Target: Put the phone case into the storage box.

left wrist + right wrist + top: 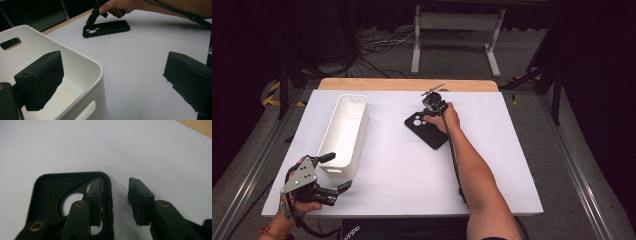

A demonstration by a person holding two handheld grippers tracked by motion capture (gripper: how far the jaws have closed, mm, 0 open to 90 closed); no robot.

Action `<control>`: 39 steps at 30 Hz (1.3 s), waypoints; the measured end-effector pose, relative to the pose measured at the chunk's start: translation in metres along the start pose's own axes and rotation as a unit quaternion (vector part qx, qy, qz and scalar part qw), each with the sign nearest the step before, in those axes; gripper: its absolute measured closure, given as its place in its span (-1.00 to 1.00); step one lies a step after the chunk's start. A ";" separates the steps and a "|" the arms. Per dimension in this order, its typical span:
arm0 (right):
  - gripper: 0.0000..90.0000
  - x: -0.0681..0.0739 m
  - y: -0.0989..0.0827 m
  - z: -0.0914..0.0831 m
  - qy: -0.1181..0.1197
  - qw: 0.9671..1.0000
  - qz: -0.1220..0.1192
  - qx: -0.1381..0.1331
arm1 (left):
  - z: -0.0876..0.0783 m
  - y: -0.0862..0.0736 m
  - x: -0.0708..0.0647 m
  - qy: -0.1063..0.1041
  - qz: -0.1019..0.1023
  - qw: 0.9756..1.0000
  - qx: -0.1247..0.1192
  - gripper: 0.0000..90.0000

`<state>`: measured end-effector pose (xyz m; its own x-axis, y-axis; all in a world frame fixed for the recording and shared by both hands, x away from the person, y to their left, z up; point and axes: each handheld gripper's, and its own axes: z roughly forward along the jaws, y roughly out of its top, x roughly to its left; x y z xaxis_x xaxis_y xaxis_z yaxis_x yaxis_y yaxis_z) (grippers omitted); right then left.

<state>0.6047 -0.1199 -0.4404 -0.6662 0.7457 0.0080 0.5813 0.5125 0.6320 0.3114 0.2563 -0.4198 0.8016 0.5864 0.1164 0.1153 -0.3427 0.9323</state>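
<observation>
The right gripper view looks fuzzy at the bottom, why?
In the right gripper view the jaws sit close to the camera and blur low down, while the phone case rim looks sharper; in the left gripper view the near pads blur too, and the white bin glows bright.

This looks like a lab or recording studio rather than a home. A white-topped table (387, 165) stands on grey carpet, ringed by dark curtains. Loose cables (379, 47) trail across the far floor beside a white metal stand (457, 30), and yellow-black hazard tape (272, 95) marks the left edge.
</observation>
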 end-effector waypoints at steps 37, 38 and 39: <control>0.95 0.045 0.004 -0.061 -0.039 0.994 -0.048 -0.094 | 0.000 0.005 -0.004 -0.012 -0.031 0.999 -0.006 -0.88; 0.95 0.049 0.003 -0.068 -0.042 0.992 -0.051 -0.110 | 0.000 0.006 -0.004 -0.011 -0.030 0.999 -0.006 -0.88; 0.95 0.049 0.003 -0.068 -0.042 0.992 -0.051 -0.110 | 0.001 0.008 -0.004 -0.009 -0.029 1.000 -0.002 -0.88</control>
<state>0.5421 -0.1104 -0.3856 -0.6696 0.7323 -0.1242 0.3903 0.4891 0.7800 0.3094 0.2507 -0.4133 0.8041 0.5918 0.0553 0.1606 -0.3059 0.9384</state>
